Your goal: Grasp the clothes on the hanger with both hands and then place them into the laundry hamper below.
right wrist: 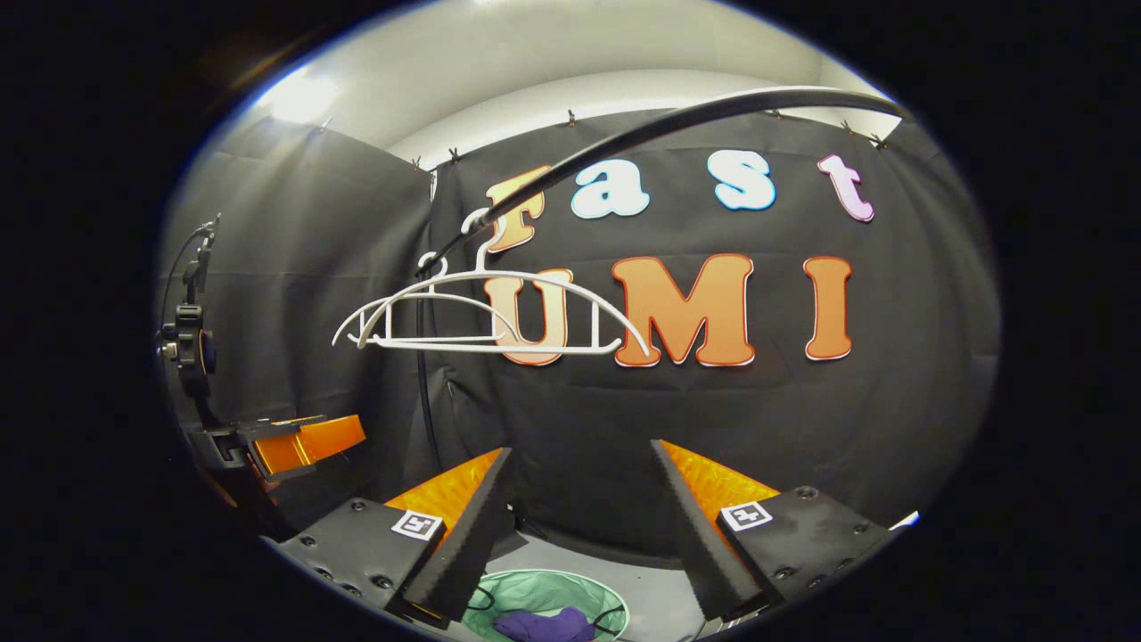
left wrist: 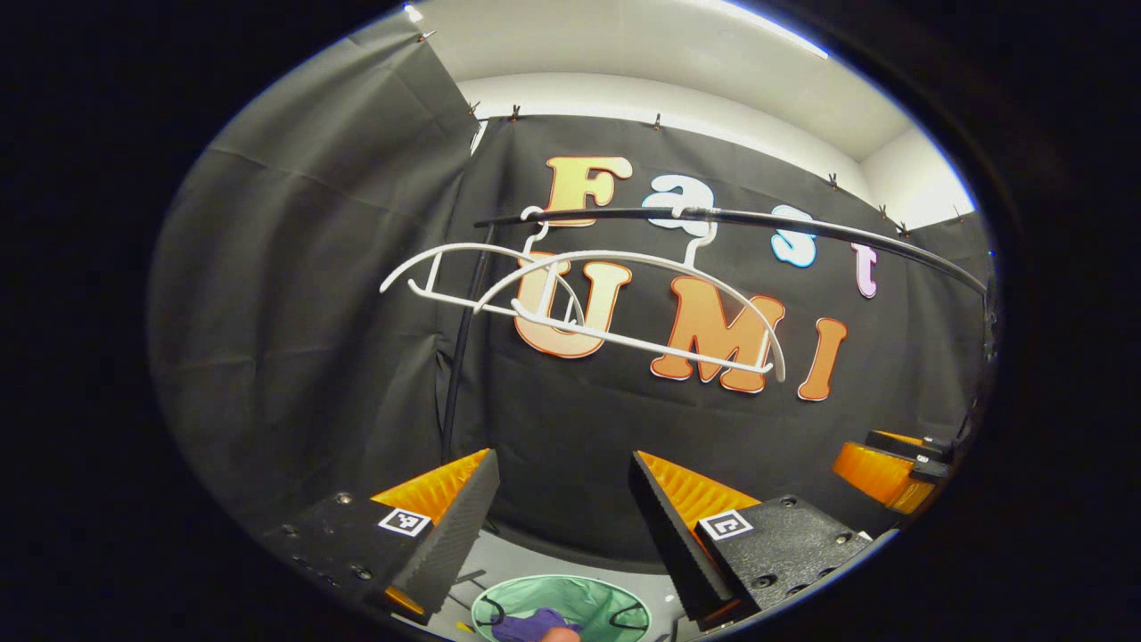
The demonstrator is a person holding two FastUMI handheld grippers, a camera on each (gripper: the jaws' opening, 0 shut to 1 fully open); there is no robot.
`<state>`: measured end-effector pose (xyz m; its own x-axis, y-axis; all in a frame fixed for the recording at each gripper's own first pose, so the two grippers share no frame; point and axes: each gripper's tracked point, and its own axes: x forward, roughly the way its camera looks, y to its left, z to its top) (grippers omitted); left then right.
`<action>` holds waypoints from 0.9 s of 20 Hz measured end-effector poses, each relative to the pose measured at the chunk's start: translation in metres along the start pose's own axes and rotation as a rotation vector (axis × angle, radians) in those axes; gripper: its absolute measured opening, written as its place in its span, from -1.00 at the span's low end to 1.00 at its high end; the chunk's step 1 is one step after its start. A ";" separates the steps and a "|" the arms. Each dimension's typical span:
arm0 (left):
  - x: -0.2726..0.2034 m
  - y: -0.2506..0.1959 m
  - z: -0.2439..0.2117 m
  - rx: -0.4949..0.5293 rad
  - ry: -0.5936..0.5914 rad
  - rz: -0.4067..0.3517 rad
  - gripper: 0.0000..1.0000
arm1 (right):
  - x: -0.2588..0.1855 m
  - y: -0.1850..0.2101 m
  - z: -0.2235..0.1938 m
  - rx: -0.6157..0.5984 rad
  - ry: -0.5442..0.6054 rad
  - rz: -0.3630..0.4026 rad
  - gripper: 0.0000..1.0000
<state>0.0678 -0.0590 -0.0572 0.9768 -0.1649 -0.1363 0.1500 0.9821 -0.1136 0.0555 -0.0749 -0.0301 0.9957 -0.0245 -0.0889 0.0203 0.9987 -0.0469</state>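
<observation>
A curved black rail [left wrist: 758,218] arcs across the booth at twelve o'clock, carrying two bare white plastic hangers [left wrist: 624,303], thin and bowed. Well below, at six o'clock, the round green mesh hamper [right wrist: 553,593] sits on pale floor with crumpled purple clothes [right wrist: 545,624] inside. The left gripper [left wrist: 562,499] and right gripper [right wrist: 584,495] both hang with ribbed black-and-orange fingers spread wide, nothing between them
</observation>
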 end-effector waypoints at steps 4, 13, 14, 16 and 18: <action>0.005 -0.010 0.009 -0.001 -0.019 -0.012 0.80 | -0.009 -0.007 0.010 0.003 -0.035 -0.021 0.77; 0.000 -0.021 0.018 0.010 -0.039 -0.026 0.89 | -0.012 -0.015 0.016 0.005 -0.054 -0.021 0.77; -0.001 -0.020 0.019 0.011 -0.042 -0.020 0.80 | -0.012 -0.013 0.016 0.003 -0.058 -0.016 0.77; -0.002 -0.019 0.022 0.009 -0.050 -0.013 0.89 | -0.010 -0.012 0.017 -0.005 -0.063 -0.010 0.77; -0.002 -0.017 0.023 0.008 -0.056 -0.007 0.89 | -0.006 -0.009 0.017 -0.007 -0.067 -0.004 0.77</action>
<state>0.0665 -0.0729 -0.0324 0.9827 -0.1670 -0.0805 0.1581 0.9817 -0.1064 0.0506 -0.0831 -0.0117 0.9994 -0.0253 -0.0218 0.0241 0.9982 -0.0546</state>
